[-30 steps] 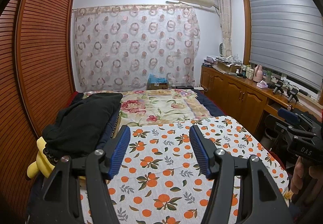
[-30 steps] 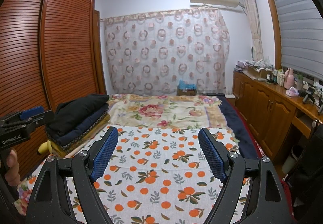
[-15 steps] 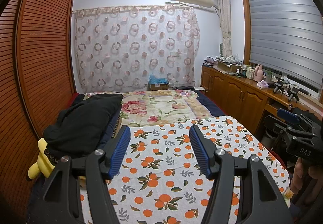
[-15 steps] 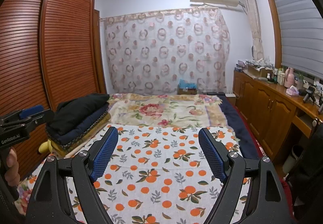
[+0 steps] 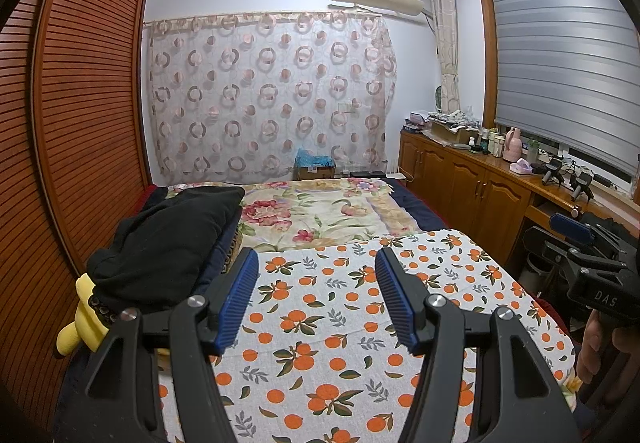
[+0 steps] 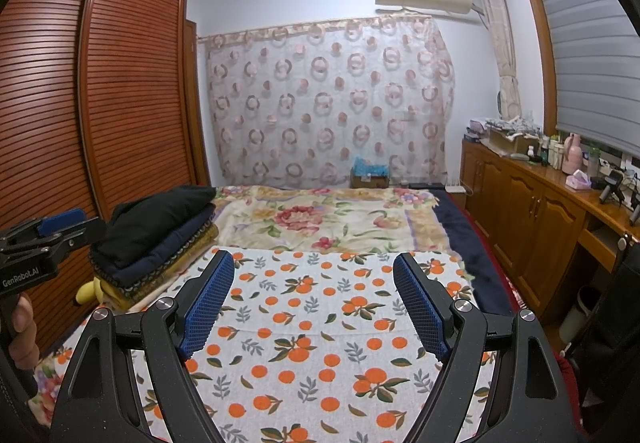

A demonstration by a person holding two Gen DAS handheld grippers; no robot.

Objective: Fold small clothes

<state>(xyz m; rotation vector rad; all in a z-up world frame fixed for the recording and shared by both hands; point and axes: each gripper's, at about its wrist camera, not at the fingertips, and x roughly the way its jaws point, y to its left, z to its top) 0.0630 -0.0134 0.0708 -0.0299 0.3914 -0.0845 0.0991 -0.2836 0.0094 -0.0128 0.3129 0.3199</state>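
Clothes are what this is about, and the only ones I can make out are the folded stack at the left edge of the bed, a black garment on top of navy and mustard layers, sitting just beside the orange-print sheet. That stack looks finished. No loose small garment lies on the sheet in either view, so I cannot tell whether more pieces wait somewhere out of sight or whether the folding is over. The left gripper hangs above the sheet with its blue pads spread wide and nothing between them; the right gripper does the same, fingers apart and empty. Both point down the bed toward the floral blanket and the curtain. My guess is that this is a pause: one pile done, and nothing in hand.
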